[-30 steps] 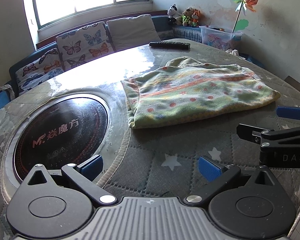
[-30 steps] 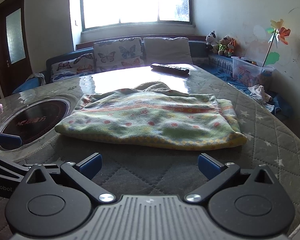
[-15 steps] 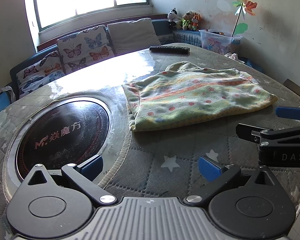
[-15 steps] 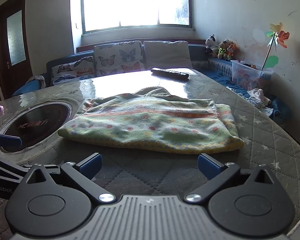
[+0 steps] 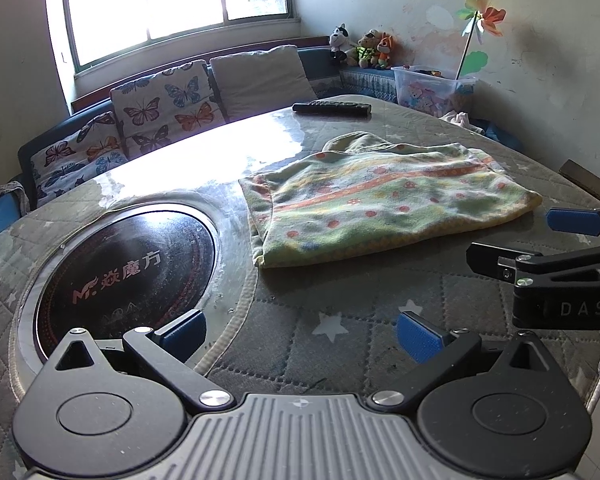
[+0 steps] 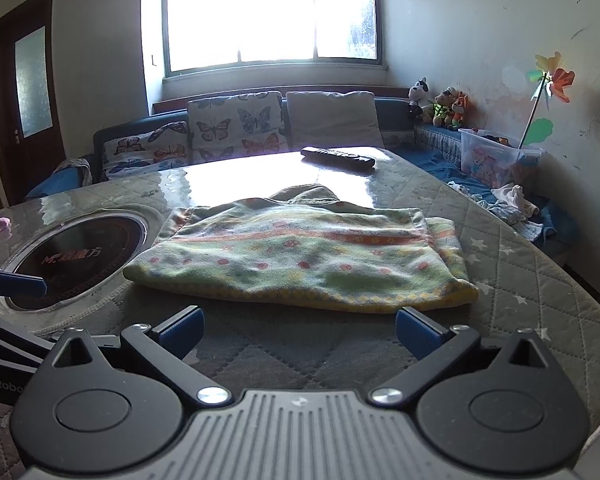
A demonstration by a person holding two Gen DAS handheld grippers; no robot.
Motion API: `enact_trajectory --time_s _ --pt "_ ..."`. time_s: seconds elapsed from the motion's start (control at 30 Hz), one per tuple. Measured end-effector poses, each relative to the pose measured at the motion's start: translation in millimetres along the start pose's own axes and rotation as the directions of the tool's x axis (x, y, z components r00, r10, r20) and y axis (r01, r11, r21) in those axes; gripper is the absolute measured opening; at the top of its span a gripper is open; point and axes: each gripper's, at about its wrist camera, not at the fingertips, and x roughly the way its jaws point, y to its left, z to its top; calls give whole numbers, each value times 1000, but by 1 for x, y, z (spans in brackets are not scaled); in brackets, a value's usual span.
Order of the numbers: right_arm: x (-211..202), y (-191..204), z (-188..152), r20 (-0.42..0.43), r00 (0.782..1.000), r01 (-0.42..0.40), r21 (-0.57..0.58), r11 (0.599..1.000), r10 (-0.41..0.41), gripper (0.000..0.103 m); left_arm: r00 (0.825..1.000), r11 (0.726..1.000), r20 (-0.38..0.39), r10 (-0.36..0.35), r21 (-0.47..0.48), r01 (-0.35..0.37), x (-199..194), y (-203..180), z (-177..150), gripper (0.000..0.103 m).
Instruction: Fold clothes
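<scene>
A folded green garment (image 5: 383, 200) with orange stripes and red dots lies flat on the quilted table (image 5: 339, 320); the right wrist view shows the garment (image 6: 300, 260) straight ahead. My left gripper (image 5: 300, 332) is open and empty, low over the table, short of the garment's near left corner. My right gripper (image 6: 298, 328) is open and empty too, just in front of the garment's near edge. In the left wrist view the right gripper's fingers (image 5: 571, 220) show at the right, near the garment's right end.
A round black cooktop (image 5: 124, 268) is set into the table at the left. A black remote (image 5: 331, 108) lies at the far side. Behind are a sofa with butterfly cushions (image 6: 236, 128), soft toys (image 6: 439, 104) and a clear plastic box (image 6: 495, 156).
Both grippers have drawn back and risen slightly, so the garment sits a little farther away. The garment has not moved and both grippers stay open.
</scene>
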Motion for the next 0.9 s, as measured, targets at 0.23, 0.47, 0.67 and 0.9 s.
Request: enact_trajectory --time_s 0.23,0.47,0.67,0.9 --pt "-7 1 0 12 1000 4 0 1000 -4 103 1000 1000 15 -3 1 3 -7 -1 -1 103" --pt "-15 1 -2 27 1000 8 4 1000 -8 103 1000 1000 29 -6 6 5 -14 -4 -3 103" --pt "-21 -1 -4 34 999 12 11 1000 -13 103 999 1000 39 -8 10 8 -20 -6 -5 103" --pt "-27 -1 -5 45 999 16 15 1000 -17 103 999 1000 52 -13 14 13 -24 -9 -6 103"
